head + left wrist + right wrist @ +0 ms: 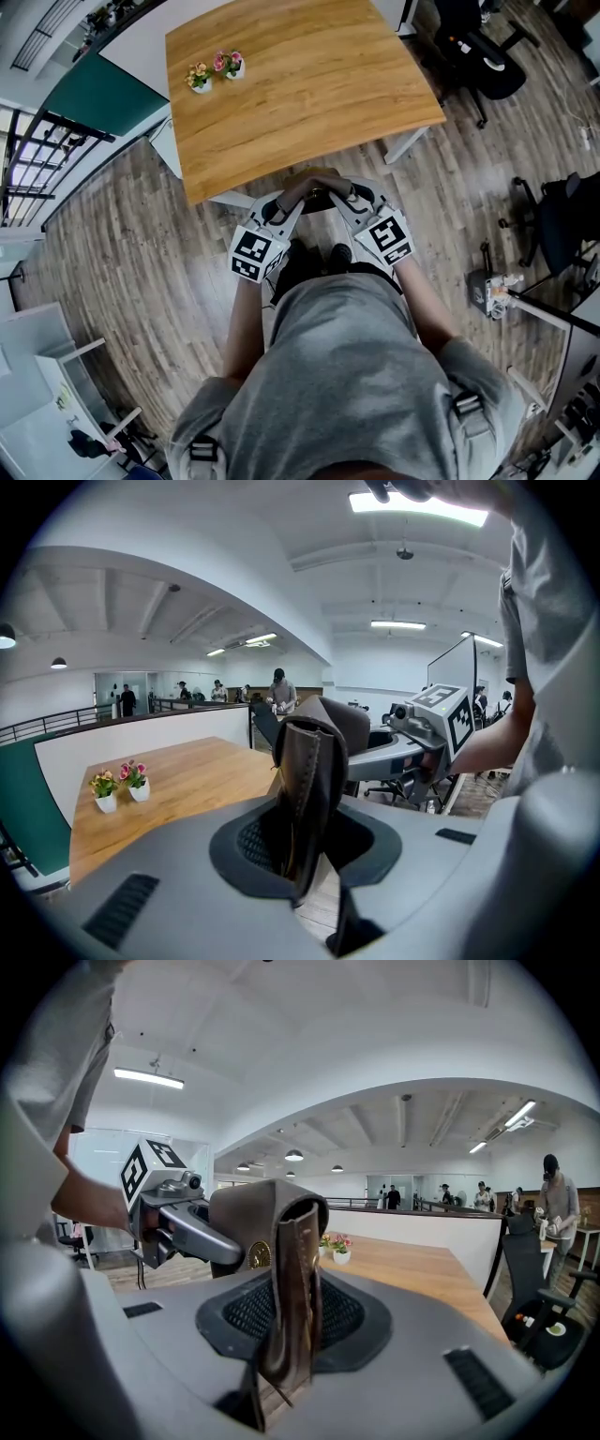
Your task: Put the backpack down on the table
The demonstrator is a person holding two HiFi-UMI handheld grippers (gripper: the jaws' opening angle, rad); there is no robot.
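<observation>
Brown leather handle (305,761), soft and floppy, carries the backpack, just short of the table's (319,94) six o'clock edge.
Your left claw (298,803) and right claw (291,1279) both pinch that handle; expect dead weight sagging below, so keep both grips. At ten o'clock, two white pots (201,86) hold small flowers.

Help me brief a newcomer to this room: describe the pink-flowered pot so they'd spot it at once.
Find the wooden table in front of the person. Near its far left corner stand two small white pots side by side. The pot with pink flowers is the one farther from that corner; its neighbour holds yellowish flowers.
</observation>
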